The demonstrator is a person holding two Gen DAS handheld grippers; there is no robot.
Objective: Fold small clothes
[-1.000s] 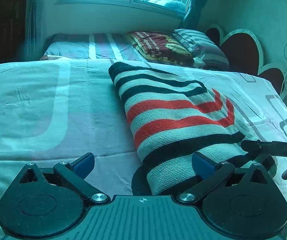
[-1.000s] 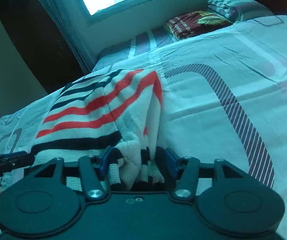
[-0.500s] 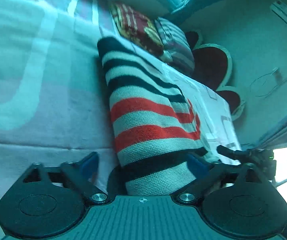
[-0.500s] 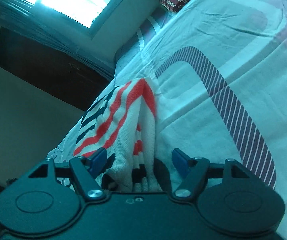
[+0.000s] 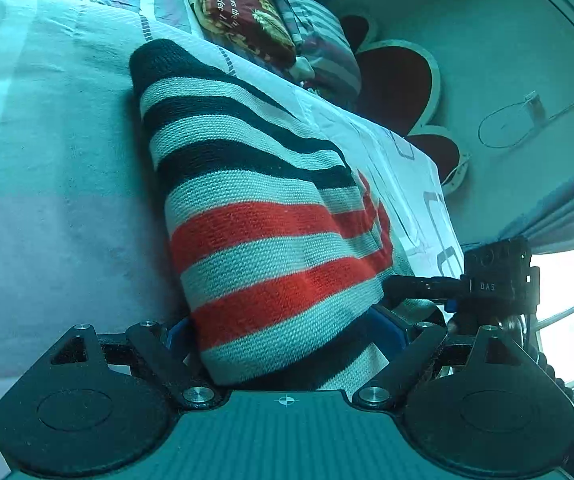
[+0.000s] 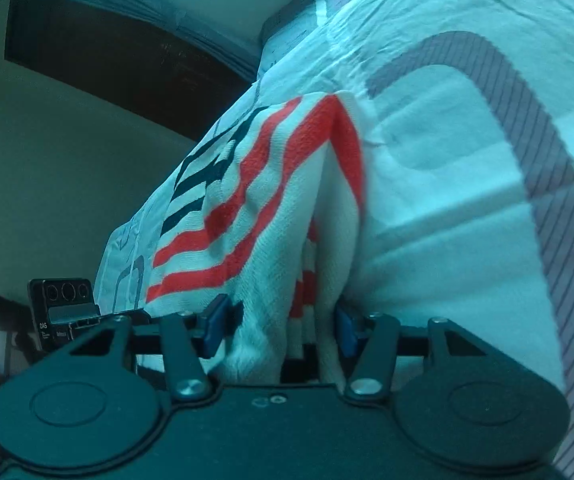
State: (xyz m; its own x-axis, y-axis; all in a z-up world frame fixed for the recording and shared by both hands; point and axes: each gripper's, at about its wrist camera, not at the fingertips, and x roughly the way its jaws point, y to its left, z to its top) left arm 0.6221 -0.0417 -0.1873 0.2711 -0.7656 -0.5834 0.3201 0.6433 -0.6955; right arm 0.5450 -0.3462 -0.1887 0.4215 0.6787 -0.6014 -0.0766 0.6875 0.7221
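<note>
A knitted striped sweater [image 5: 271, 216] in white, black and red lies folded lengthwise on the bed sheet [image 5: 47, 160]. Its near end rises into my left gripper [image 5: 283, 328] and fills the gap, both blue pads against the cloth. My right gripper [image 6: 281, 328] has a bunched edge of the same sweater [image 6: 271, 184] between its pads; its jaws are closing and both pads touch cloth. The knit is pulled into a ridge toward it. In the left wrist view the right gripper's black fingers [image 5: 423, 282] reach in at the sweater's right side.
A dark red pillow [image 5: 247, 12] and a striped pillow [image 5: 323, 52] lie at the head of the bed, by a heart-shaped headboard [image 5: 399, 80]. A dark wardrobe [image 6: 107, 52] stands beyond the bed's far side. Patterned sheet [image 6: 467, 168] stretches right of the sweater.
Both views have tilted and dipped toward the bed. The sweater's near end now sits deeper between the left pads. The right jaws widened, then narrowed onto the bunched edge.
</note>
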